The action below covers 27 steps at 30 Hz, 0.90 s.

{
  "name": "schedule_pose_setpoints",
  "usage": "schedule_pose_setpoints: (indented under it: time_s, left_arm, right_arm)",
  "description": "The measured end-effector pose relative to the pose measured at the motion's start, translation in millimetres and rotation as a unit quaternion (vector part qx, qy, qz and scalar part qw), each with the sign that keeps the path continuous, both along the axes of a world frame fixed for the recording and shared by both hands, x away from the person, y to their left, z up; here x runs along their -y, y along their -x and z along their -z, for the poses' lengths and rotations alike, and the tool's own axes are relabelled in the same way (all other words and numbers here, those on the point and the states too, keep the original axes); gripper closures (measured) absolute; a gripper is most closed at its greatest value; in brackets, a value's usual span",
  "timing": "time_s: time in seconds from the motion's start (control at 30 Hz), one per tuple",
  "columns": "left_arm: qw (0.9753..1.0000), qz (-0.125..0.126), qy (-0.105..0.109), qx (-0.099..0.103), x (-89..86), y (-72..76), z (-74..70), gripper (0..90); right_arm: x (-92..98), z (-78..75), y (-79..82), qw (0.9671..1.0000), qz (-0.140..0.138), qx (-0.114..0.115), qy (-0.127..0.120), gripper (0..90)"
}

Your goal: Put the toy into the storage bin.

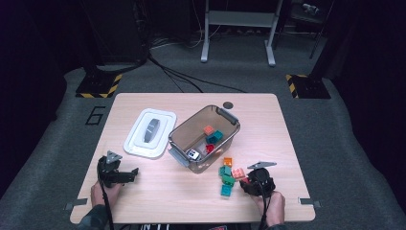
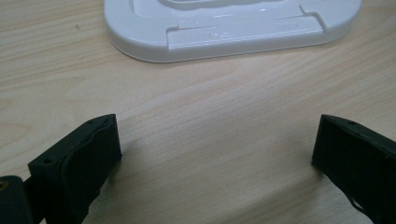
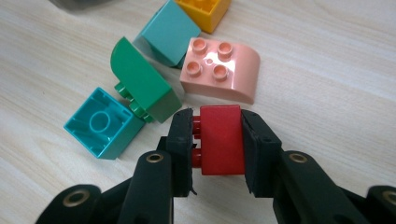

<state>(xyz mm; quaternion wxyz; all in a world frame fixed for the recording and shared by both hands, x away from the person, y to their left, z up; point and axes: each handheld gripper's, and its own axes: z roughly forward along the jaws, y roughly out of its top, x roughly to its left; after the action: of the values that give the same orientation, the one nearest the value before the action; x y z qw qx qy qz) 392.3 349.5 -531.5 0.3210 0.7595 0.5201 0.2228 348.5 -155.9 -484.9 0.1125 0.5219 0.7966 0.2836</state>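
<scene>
Two grippers: I hold both over the table point(image 1: 143, 191).
Right gripper point(image 3: 217, 140): clamped on red brick point(image 3: 223, 139).
Left gripper point(image 2: 215, 154): jaws wide, nothing between.
Floor marking point(image 1: 96, 115): "6".

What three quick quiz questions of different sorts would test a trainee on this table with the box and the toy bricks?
1. True or false: the white lid sits closed on the brown bin.
2. Multiple choice: what does the right gripper hold between its jaws? A) a red brick B) a yellow ball C) nothing
3. Fill in: the left gripper has its jaws ____ over bare wood, with the lid ahead of it.

Key
1. False: the lid lies flat on the table, beside the open bin.
2. A: the jaws press on two sides of the red brick, near the pink brick and the green brick.
3. Open.
</scene>
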Motion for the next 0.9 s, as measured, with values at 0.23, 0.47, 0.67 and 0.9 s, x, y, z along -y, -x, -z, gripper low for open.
schedule_pose_setpoints:
  time_s: [0.23,0.47,0.67,0.9]
  left_arm:
    - [0.9997,-0.025,0.005,-0.001,3.3,1.5,0.6,0.1]
    - [0.9995,-0.030,0.005,-0.001,4.4,1.0,0.6,0.0]
    - [0.9996,-0.027,0.004,-0.001,4.2,0.6,0.6,0.0]
    - [0.9996,-0.027,0.006,0.000,4.4,0.6,0.9,0.0]
  right_arm:
    - [7.3,-11.2,-5.2,0.9998,0.001,0.014,-0.015,67.8]
    - [10.8,-23.9,-13.7,0.9996,-0.006,0.025,-0.013,67.8]
    - [17.3,-33.1,-22.3,0.9993,0.002,0.033,-0.016,67.8]
    - [20.3,-44.6,-34.2,0.9988,0.012,0.040,-0.027,67.8]
